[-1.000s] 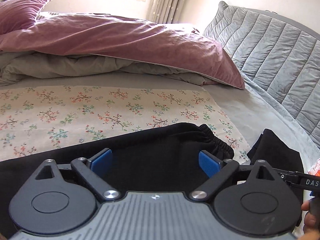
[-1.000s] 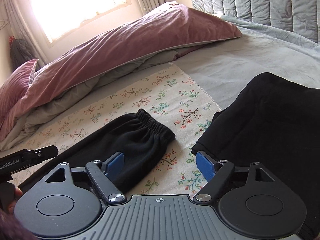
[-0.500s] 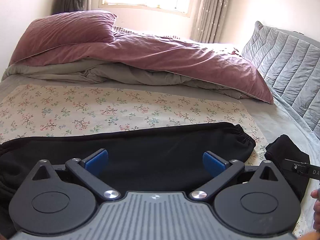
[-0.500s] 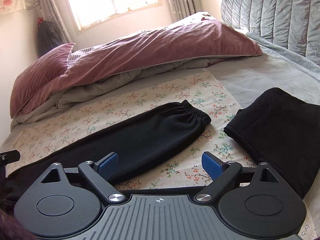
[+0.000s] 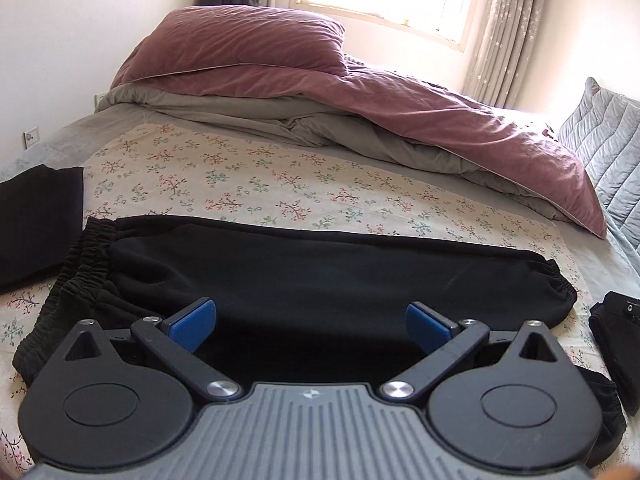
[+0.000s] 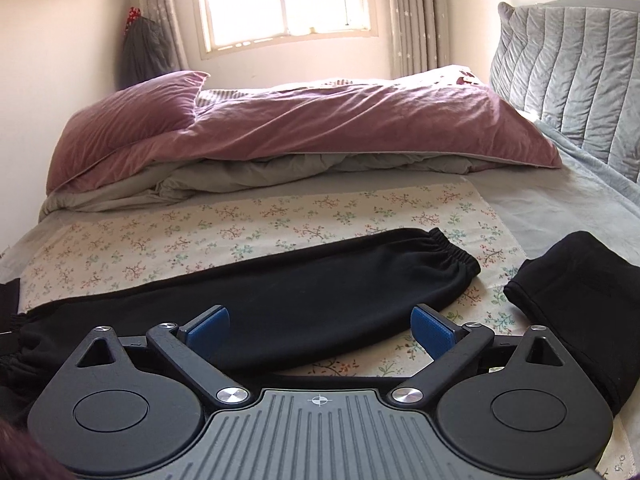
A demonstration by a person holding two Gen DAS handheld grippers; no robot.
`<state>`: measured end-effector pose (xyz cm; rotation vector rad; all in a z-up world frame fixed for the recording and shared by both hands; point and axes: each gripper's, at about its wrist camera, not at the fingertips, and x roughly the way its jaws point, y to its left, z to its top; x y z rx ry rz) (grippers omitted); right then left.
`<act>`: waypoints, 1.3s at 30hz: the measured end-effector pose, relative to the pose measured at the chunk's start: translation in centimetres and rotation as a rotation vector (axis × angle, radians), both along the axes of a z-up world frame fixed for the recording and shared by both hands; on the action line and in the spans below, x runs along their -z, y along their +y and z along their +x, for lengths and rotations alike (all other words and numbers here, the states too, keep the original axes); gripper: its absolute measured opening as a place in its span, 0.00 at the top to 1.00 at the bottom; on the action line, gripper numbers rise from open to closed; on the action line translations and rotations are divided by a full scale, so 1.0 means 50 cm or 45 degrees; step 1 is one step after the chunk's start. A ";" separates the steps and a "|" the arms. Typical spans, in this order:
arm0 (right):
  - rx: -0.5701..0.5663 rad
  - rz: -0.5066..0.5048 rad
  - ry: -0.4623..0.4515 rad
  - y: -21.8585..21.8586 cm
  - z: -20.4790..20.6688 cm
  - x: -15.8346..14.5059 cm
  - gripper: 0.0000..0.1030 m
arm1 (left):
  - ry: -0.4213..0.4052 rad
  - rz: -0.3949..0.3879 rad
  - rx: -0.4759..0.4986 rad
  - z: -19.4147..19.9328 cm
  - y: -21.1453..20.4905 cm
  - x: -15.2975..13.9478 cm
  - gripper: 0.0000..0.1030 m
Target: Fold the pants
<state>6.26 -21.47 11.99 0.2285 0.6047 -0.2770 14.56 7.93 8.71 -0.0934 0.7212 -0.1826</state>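
Left wrist view: your left gripper (image 5: 310,322) has its blue pads (image 5: 192,322) spread wide, nothing between them, hovering over the near edge of the black pants (image 5: 320,276). The pants lie flat and stretched across the floral sheet (image 5: 248,176), long axis running left-right. Elastic waistband (image 5: 86,256) is at the pants' left end, gathered leg cuff (image 5: 558,286) at their right end. A folded black garment (image 5: 38,224) sits just left of the waistband, apart from it by a strip of sheet. Another dark item (image 5: 616,344) sits just right of the cuff; can't tell what it is from here. Beyond the pants' far edge: bare floral sheet, then the mauve duvet (image 5: 400,120) piled over grey bedding, mauve pillow (image 5: 240,48) on top. Right wrist view: your right gripper (image 6: 320,334) is also fully apart, holding nothing, pads (image 6: 434,334) clear of fabric. The pants (image 6: 320,304) run diagonally here, the cuff (image 6: 452,256) at their right far end, the left end running out of frame under the tool body. The left pad overlaps the pants in the frame; can't tell whether it touches. A folded black garment (image 6: 580,292) lies right of the cuff, apart from it, sheet (image 6: 200,236) showing between. The duvet (image 6: 340,128) is beyond the pants, grey quilted headboard (image 6: 568,68) off to their far right.
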 end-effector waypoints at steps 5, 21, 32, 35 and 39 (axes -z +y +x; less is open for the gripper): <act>-0.179 0.055 0.038 0.077 0.072 0.026 0.01 | 0.057 -0.019 -0.083 0.036 0.057 0.057 0.00; -0.749 0.133 0.175 0.279 0.404 0.146 0.01 | 0.185 -0.008 -0.285 0.124 0.165 0.127 0.00; -0.966 -0.161 0.209 0.373 0.566 0.192 0.03 | 0.258 -0.055 -0.331 0.168 0.209 0.161 0.00; -0.996 -0.230 0.231 0.392 0.601 0.201 0.03 | 0.268 -0.054 -0.342 0.177 0.214 0.167 0.00; -1.042 -0.260 0.255 0.409 0.640 0.211 0.03 | 0.283 -0.060 -0.352 0.181 0.221 0.176 0.00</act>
